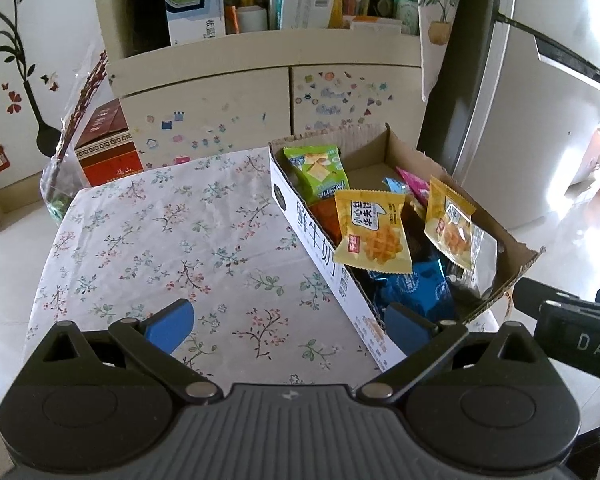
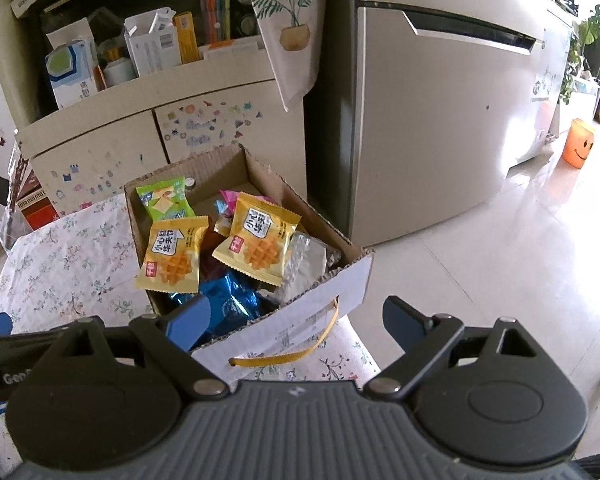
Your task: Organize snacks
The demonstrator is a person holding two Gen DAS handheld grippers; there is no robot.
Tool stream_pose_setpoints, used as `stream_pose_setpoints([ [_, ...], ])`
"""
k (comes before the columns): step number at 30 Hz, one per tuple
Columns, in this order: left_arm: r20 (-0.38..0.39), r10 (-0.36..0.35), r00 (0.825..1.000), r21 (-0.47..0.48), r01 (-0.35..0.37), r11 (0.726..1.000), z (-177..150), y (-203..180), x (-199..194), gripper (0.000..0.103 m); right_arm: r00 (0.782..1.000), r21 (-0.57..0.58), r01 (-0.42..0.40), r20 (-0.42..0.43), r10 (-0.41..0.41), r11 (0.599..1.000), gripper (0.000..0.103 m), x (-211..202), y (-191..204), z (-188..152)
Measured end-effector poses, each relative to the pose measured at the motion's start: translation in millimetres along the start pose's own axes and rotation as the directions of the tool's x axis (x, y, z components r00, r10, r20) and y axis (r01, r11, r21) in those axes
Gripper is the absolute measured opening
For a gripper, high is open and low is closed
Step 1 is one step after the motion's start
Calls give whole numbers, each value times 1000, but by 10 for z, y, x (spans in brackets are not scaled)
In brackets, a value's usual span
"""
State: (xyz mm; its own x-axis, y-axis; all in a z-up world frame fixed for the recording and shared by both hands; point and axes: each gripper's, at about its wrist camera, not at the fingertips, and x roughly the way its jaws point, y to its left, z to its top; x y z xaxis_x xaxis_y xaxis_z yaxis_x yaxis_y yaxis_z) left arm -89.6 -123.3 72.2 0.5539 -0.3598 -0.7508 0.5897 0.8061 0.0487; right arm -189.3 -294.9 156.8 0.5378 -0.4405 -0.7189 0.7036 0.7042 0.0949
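Note:
A cardboard box stands on the right part of a table with a floral cloth. It holds several snack packets: two yellow waffle packets, a green packet, blue foil packets and a pink one. My left gripper is open and empty, low over the cloth beside the box's near corner. My right gripper is open and empty at the box's near end.
A red carton and a glass vase stand at the table's far left corner. Behind is a cream cabinet with boxes on its shelf. A fridge stands to the right, an orange bucket on the tiled floor.

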Motion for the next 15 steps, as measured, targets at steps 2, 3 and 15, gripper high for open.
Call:
stream_pose_setpoints([
  [2,-3,5,1000,2,-5,1000,-3,-7,12,103,1000,-6,5,-3,-5,1000,93,7,11,-2],
  [3,-4,6,1000,1,-6,1000,-2,-2,16,103,1000,-10,7,-5,-7,1000,93,11,19,-3],
  [15,-5,51,999,20,-51,998,14,-55,44,103,999,-50,33,-4,-33,998,93,35,90,-31],
])
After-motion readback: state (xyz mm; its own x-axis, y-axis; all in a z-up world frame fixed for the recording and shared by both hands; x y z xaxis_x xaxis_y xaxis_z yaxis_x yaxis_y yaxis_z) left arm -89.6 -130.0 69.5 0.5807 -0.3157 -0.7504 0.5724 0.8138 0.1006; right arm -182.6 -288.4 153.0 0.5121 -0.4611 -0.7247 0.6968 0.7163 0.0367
